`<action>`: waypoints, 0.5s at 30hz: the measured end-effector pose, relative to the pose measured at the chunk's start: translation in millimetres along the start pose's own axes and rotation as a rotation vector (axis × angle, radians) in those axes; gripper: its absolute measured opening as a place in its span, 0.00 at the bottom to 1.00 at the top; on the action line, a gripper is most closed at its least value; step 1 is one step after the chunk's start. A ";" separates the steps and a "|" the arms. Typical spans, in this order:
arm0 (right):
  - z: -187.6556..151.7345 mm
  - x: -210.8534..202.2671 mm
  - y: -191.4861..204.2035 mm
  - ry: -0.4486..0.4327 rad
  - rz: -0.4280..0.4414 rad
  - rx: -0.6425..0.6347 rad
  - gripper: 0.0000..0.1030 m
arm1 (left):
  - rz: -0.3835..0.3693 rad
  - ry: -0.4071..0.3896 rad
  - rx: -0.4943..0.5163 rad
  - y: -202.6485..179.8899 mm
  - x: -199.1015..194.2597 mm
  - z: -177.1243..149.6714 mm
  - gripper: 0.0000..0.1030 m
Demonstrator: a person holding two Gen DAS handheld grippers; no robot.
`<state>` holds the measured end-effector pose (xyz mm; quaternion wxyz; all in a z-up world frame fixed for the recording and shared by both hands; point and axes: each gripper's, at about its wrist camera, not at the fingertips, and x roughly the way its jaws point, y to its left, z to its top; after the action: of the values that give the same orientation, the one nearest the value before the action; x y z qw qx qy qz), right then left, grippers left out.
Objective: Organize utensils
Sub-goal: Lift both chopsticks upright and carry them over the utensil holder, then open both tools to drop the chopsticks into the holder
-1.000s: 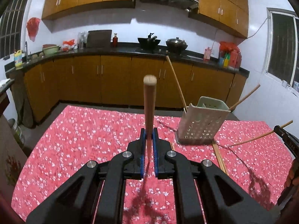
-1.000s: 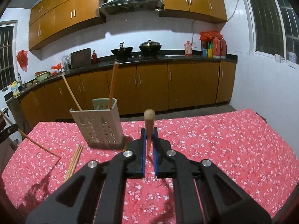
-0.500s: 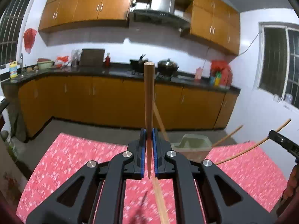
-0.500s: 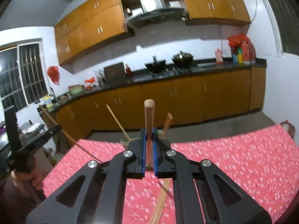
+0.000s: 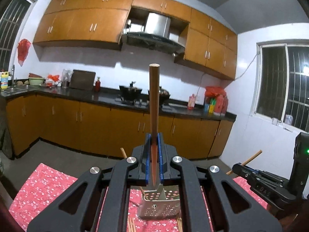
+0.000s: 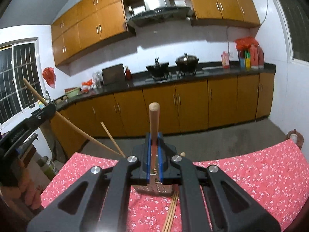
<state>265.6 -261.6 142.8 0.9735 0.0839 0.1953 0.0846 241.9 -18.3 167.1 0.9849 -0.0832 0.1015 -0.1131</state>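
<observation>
My left gripper (image 5: 154, 148) is shut on a wooden chopstick (image 5: 154, 104) that stands upright, its thin tip just over the perforated utensil holder (image 5: 160, 205) below. My right gripper (image 6: 154, 145) is shut on another wooden chopstick (image 6: 154, 119), also upright above the same holder (image 6: 154, 188). Chopsticks stand in the holder, one leaning out to the left (image 6: 112, 137). Loose chopsticks (image 6: 171, 212) lie on the red floral tablecloth (image 6: 251, 174) in front of the holder. The right gripper shows at the right in the left wrist view (image 5: 251, 171), the left gripper at the left in the right wrist view (image 6: 36, 118).
The holder stands near the table's far edge. Beyond it is open floor, then wooden kitchen cabinets (image 5: 96, 123) with a dark countertop carrying pots (image 6: 173, 65) and bottles. A window (image 5: 285, 89) is on the right wall.
Both grippers have lifted and tilted upward with their chopsticks, moving over the holder. The holder has dropped from mid-frame to beneath the fingers in both views.
</observation>
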 end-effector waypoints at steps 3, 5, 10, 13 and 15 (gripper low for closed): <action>-2.9 14.7 -2.0 0.029 -0.005 -0.001 0.07 | 0.017 0.062 0.014 -5.6 24.2 -11.8 0.07; -4.1 22.9 -1.6 0.042 -0.007 -0.003 0.07 | 0.016 0.108 0.018 -8.4 37.6 -19.8 0.07; -7.0 39.5 -4.6 0.070 -0.006 0.007 0.07 | 0.018 0.192 0.039 -12.7 62.8 -33.8 0.07; -8.4 47.8 -4.7 0.083 -0.008 0.011 0.07 | 0.029 0.218 0.046 -14.5 73.0 -41.3 0.07; -10.2 52.5 -5.4 0.091 -0.007 0.009 0.07 | 0.033 0.237 0.043 -13.6 79.8 -46.4 0.07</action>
<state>310.1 -255.1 113.3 0.9636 0.0835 0.2399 0.0839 305.1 -57.1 110.5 0.9692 -0.0467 0.2163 -0.1083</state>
